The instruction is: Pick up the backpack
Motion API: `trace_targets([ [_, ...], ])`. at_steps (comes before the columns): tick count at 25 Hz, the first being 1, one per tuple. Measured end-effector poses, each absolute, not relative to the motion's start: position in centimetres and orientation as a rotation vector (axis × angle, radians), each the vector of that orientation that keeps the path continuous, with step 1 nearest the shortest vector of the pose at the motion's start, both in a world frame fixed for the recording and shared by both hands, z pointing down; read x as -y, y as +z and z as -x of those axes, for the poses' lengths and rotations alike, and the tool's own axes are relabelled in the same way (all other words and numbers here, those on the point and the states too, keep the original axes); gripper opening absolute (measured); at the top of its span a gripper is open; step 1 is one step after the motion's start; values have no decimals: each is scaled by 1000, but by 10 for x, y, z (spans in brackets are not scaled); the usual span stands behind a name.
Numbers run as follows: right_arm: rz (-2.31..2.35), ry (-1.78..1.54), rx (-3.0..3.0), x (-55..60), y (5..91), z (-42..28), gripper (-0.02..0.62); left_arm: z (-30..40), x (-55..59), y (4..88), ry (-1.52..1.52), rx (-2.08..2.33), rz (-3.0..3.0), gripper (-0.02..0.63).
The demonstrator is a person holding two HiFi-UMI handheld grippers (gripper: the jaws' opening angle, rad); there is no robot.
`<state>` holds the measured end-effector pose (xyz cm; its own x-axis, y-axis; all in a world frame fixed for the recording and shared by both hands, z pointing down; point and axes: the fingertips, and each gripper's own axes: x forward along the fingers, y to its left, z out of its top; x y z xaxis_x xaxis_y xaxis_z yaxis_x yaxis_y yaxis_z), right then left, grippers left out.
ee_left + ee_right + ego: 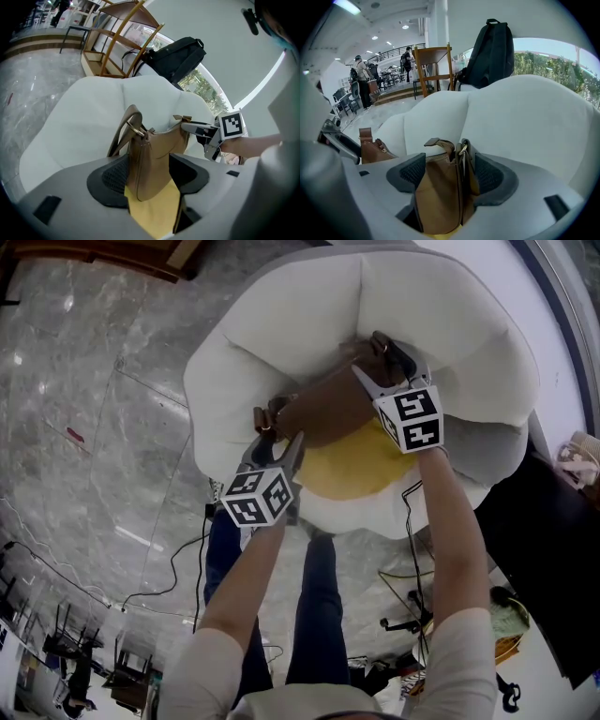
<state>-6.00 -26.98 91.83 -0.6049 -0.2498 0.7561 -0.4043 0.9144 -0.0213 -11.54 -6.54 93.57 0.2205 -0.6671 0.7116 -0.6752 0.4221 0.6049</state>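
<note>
A brown leather handbag (328, 409) with a strap and brass rings stands on the yellow cushion (352, 465) of a white armchair (281, 324). My left gripper (278, 448) straddles the bag's near-left end, jaws wide; the bag (150, 164) stands between the pads. My right gripper (380, 357) straddles the far-right end, jaws equally wide around the bag (440, 192) and its strap ring. I cannot see either pair of pads pressing. A black backpack (492, 47) rests behind the armchair's back, also seen in the left gripper view as a black backpack (180, 56); neither gripper is near it.
A wooden chair (433, 61) stands behind the armchair beside the backpack. Cables (178, 568) trail over the marble floor by the person's legs. A dark piece of furniture (544, 549) and a basket lie to the right. People (361, 70) stand far off.
</note>
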Motion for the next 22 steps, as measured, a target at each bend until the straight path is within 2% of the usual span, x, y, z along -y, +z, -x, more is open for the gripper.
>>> trace_targets([
  [15,-484,203,2250,277,933,65,310,132,85,978,76,1554,-1161,252],
  [19,-499,202,2198,275,940,65,219,136,89,984,80,1538,-1168,234],
  [22,-535,201,2187,276,940,62,186,134,90,985,73,1504,-1201,196],
])
